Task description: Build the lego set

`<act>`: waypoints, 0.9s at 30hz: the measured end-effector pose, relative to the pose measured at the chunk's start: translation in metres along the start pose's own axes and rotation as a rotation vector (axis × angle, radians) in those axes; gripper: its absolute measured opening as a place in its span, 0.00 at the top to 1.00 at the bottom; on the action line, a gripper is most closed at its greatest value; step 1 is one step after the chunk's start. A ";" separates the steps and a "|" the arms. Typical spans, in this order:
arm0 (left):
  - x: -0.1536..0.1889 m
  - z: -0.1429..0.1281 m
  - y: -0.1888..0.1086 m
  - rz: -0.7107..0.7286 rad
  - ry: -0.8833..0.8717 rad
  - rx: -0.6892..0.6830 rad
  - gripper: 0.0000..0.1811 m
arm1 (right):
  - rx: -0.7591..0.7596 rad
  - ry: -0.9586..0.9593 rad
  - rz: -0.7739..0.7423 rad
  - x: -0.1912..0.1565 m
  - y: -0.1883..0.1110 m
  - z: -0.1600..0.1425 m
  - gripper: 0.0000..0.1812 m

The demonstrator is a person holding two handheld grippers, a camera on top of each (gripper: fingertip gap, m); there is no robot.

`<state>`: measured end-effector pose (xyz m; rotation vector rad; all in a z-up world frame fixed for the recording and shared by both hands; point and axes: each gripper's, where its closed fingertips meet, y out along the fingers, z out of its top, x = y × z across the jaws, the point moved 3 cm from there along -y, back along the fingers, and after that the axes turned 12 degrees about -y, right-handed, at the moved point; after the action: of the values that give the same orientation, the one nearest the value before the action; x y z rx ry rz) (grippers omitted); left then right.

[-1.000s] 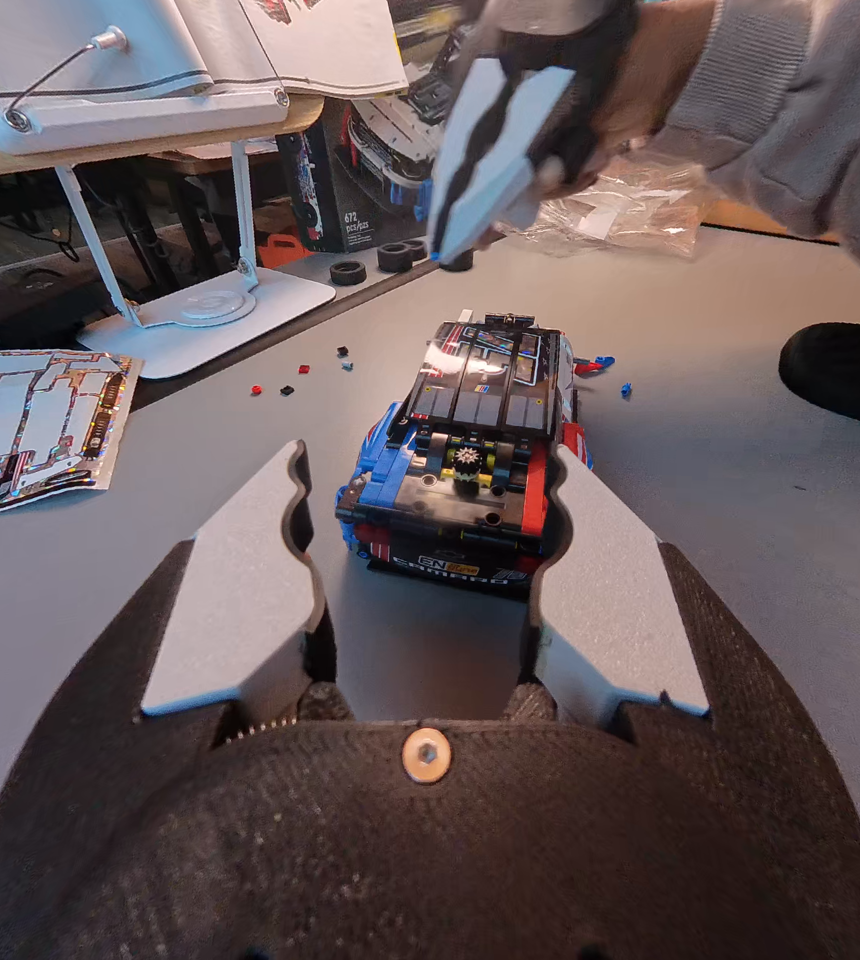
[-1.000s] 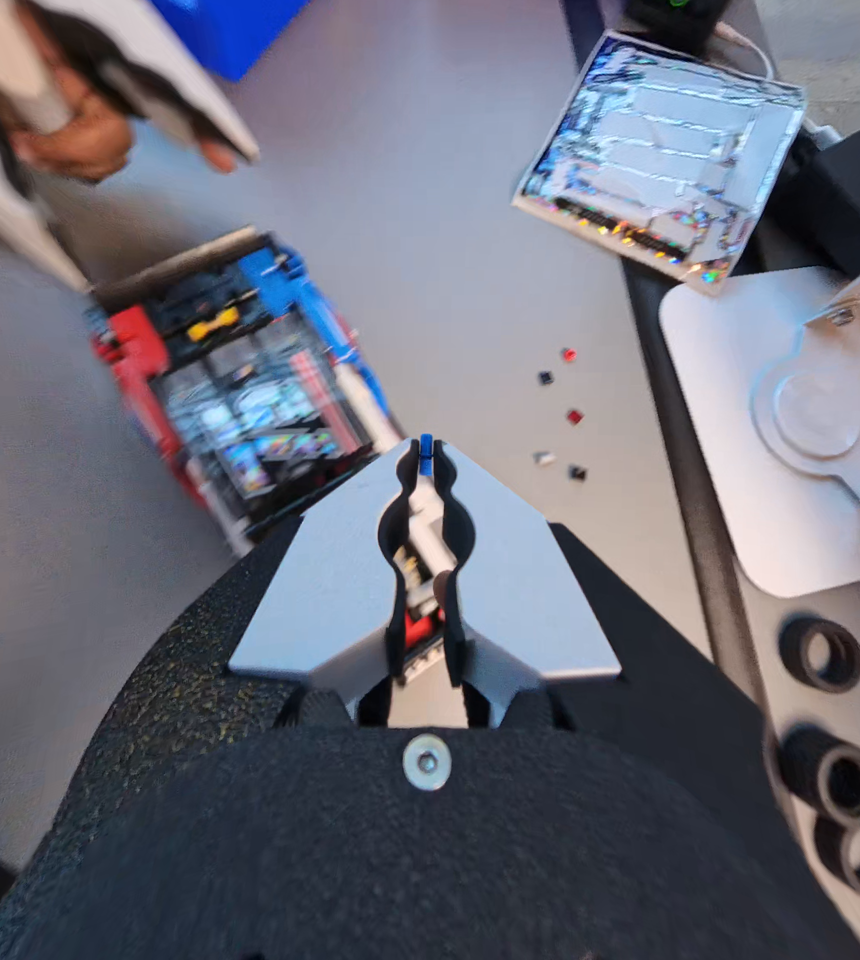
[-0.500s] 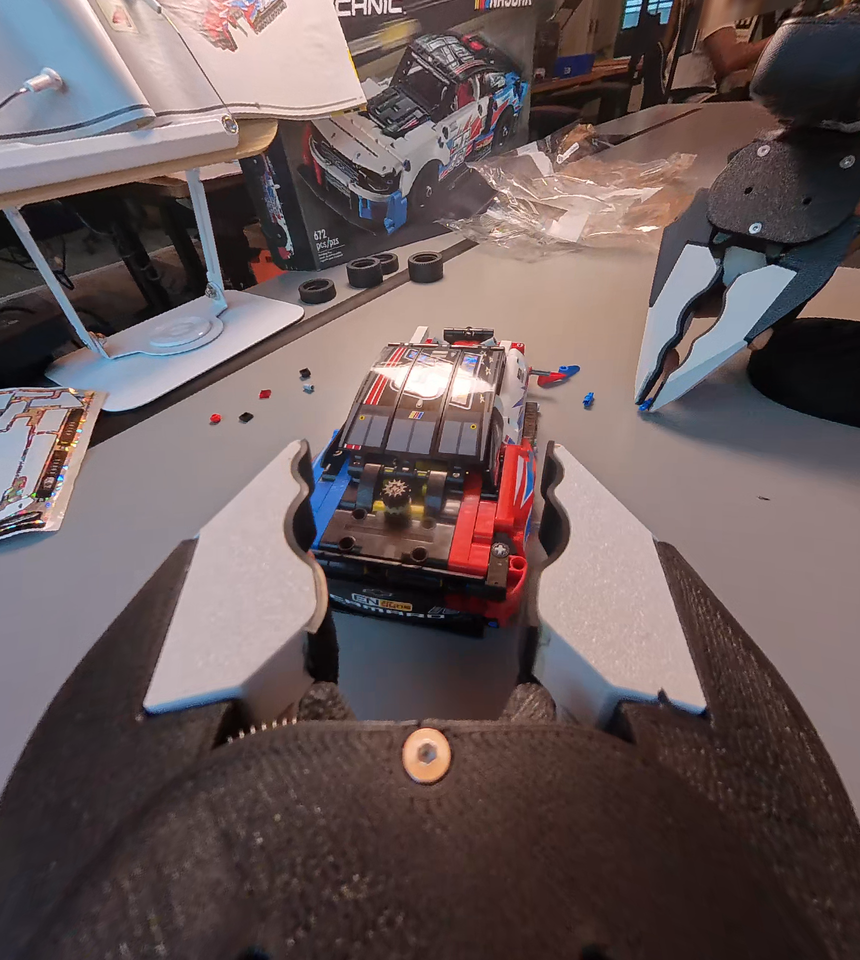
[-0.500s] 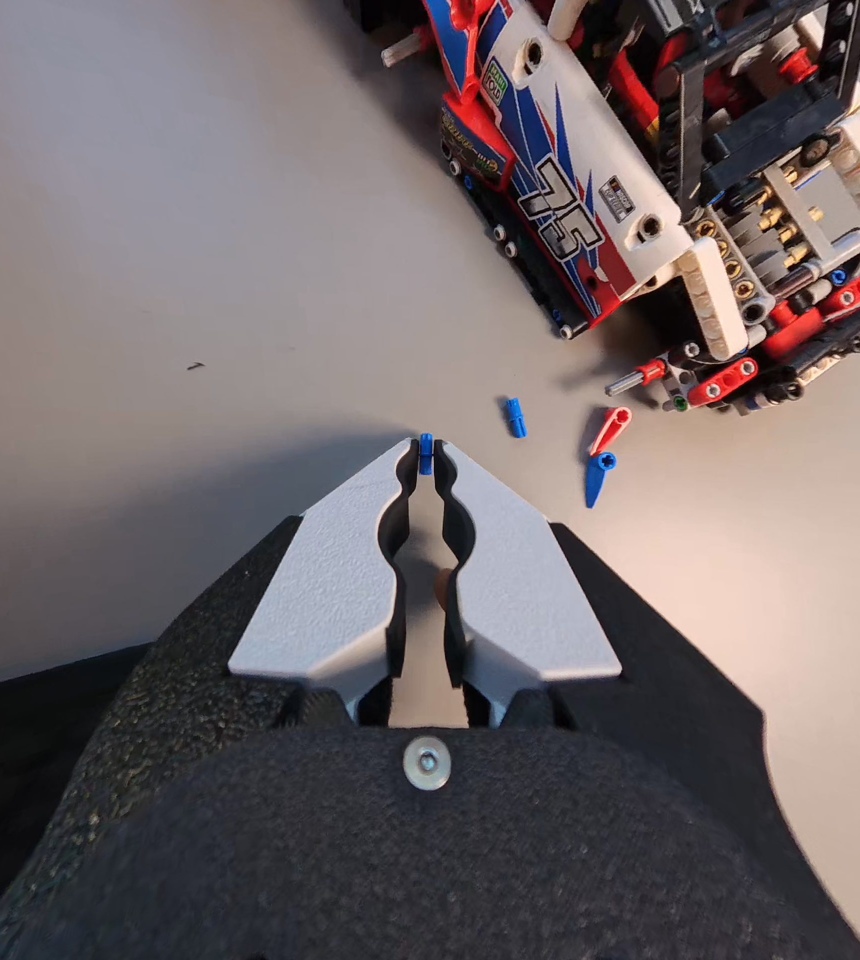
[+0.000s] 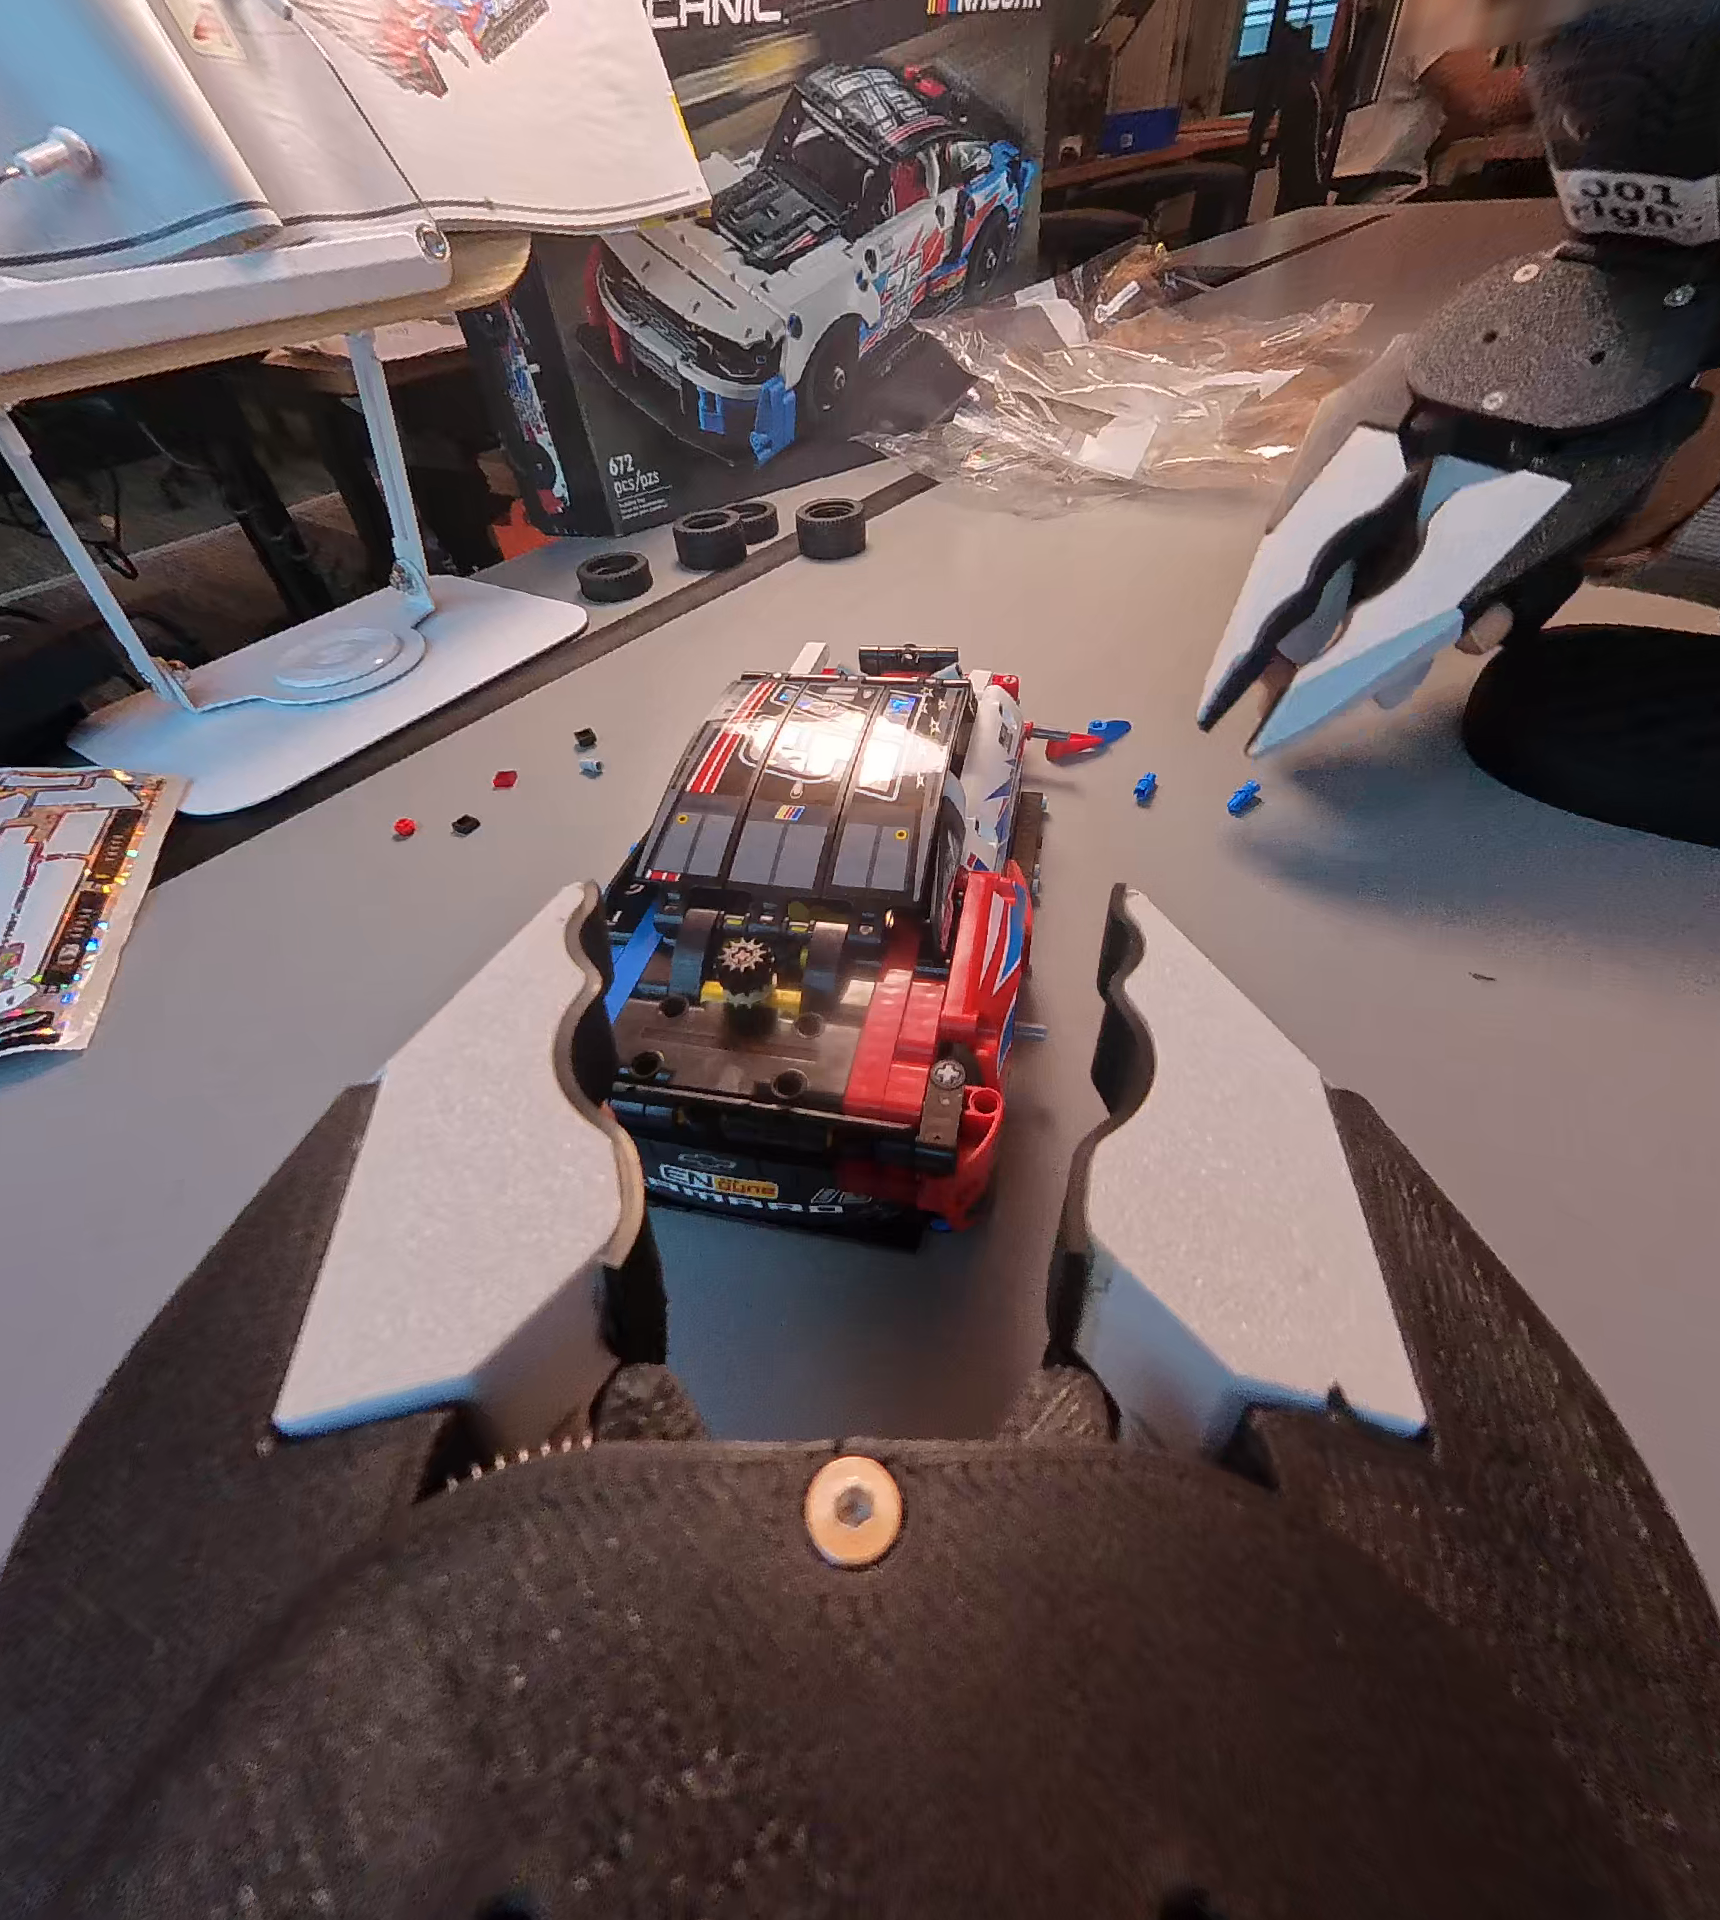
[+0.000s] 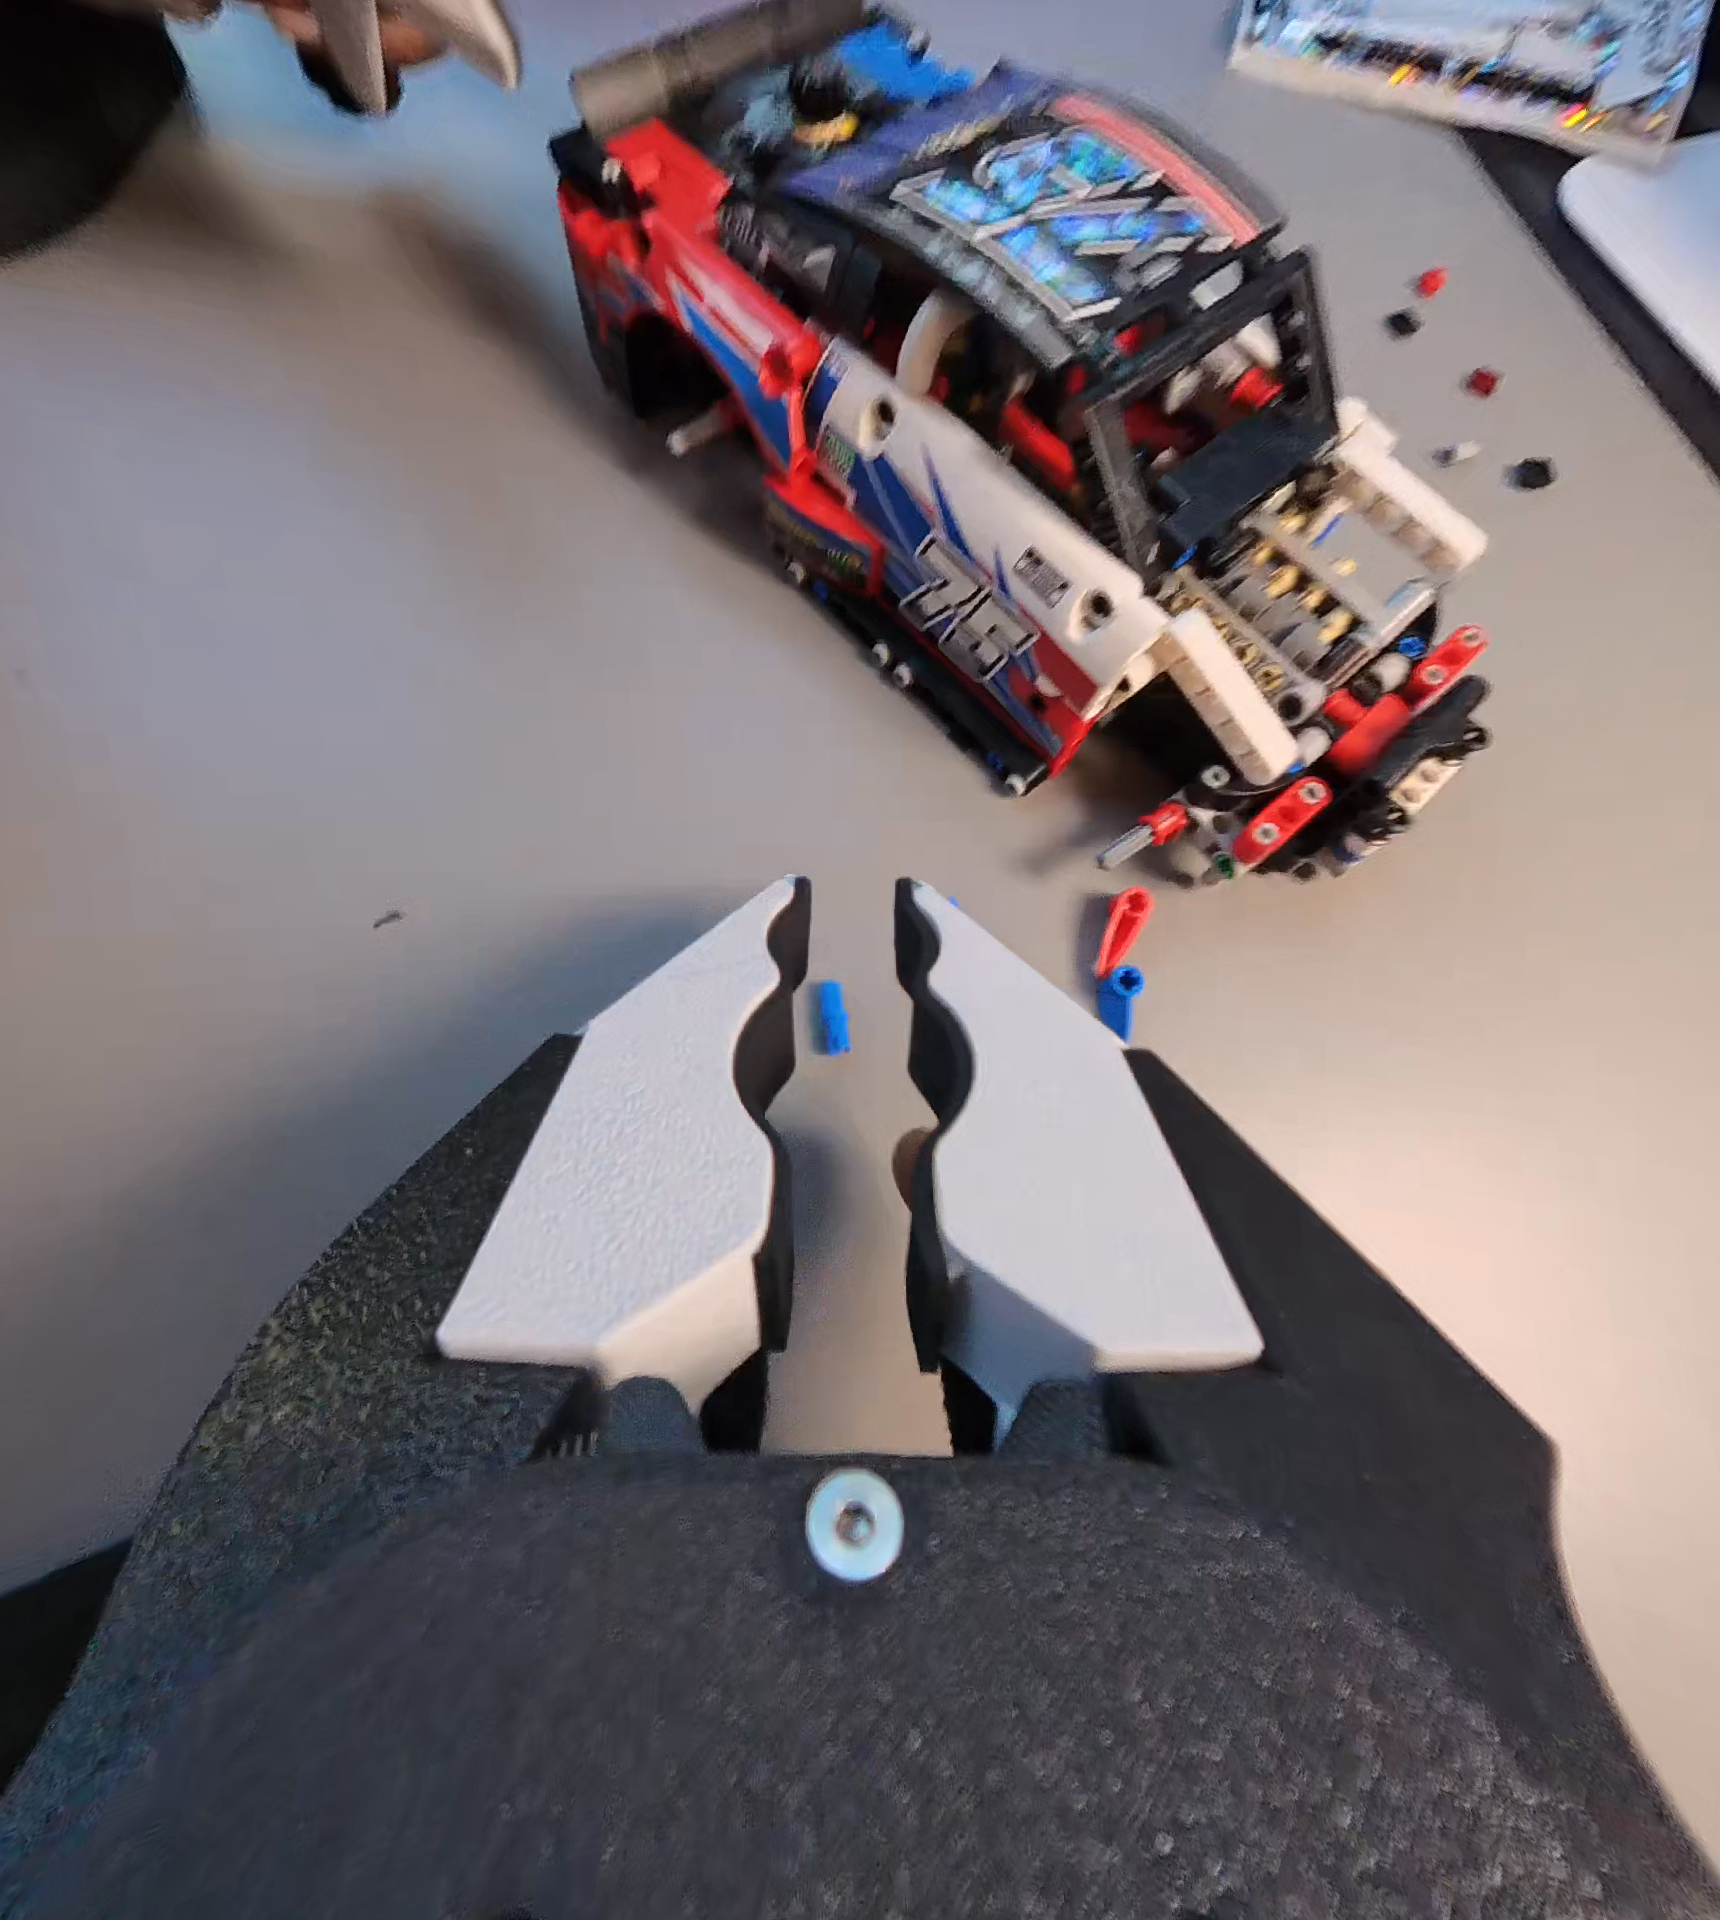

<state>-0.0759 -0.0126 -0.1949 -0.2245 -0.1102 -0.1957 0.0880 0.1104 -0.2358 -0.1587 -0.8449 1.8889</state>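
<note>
The lego car (image 5: 814, 883) stands on the grey table with its rear toward me in the left wrist view. My left gripper (image 5: 848, 904) is open, one finger on each side of the car's rear; the left finger (image 5: 482, 1122) is at the car's side and the right finger stands apart. My right gripper (image 6: 851, 888) is open a little and empty, above a blue pin (image 6: 832, 1016) that lies on the table between its fingers. It also shows in the left wrist view (image 5: 1230, 727), right of the car. A red and blue piece (image 6: 1116, 956) lies by the car's (image 6: 991, 468) unfinished front.
A second blue pin (image 5: 1146, 787) lies right of the car. Small loose pieces (image 5: 503, 779), a shiny sticker sheet (image 5: 4, 914) and a white stand base (image 5: 336, 675) are at the left. Several tyres (image 5: 710, 540), the set's box (image 5: 783, 260) and plastic bags (image 5: 1126, 416) are behind.
My right gripper came down beside the car, opened and let go of the blue pin, which now lies on the table. My left gripper moved forward around the car's rear.
</note>
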 end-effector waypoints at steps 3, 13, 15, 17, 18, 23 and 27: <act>0.000 -0.003 0.000 0.000 0.032 -0.038 0.45 | 0.107 0.049 -0.140 0.024 -0.013 0.008 0.92; -0.022 -0.032 0.004 0.120 0.136 -0.210 0.44 | 0.014 0.112 -0.240 0.044 -0.021 -0.029 0.94; -0.025 -0.031 0.004 0.134 0.126 -0.203 0.46 | -0.013 0.105 -0.226 0.041 -0.017 -0.033 0.94; -0.028 -0.026 0.002 0.162 0.151 -0.172 0.48 | -0.040 0.090 -0.207 0.038 -0.013 -0.036 0.94; -0.029 -0.021 0.001 0.175 0.153 -0.148 0.50 | -0.051 0.083 -0.195 0.036 -0.011 -0.037 0.94; -0.021 0.005 -0.011 0.127 0.105 -0.004 0.55 | -0.121 0.039 -0.179 0.042 -0.003 -0.041 0.93; 0.007 0.011 -0.008 0.030 0.143 0.047 0.67 | -0.173 -0.003 -0.134 0.045 0.003 -0.038 0.93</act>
<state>-0.0720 -0.0190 -0.1813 -0.1648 0.0301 -0.1789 0.0819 0.1664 -0.2549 -0.2008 -0.9971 1.6911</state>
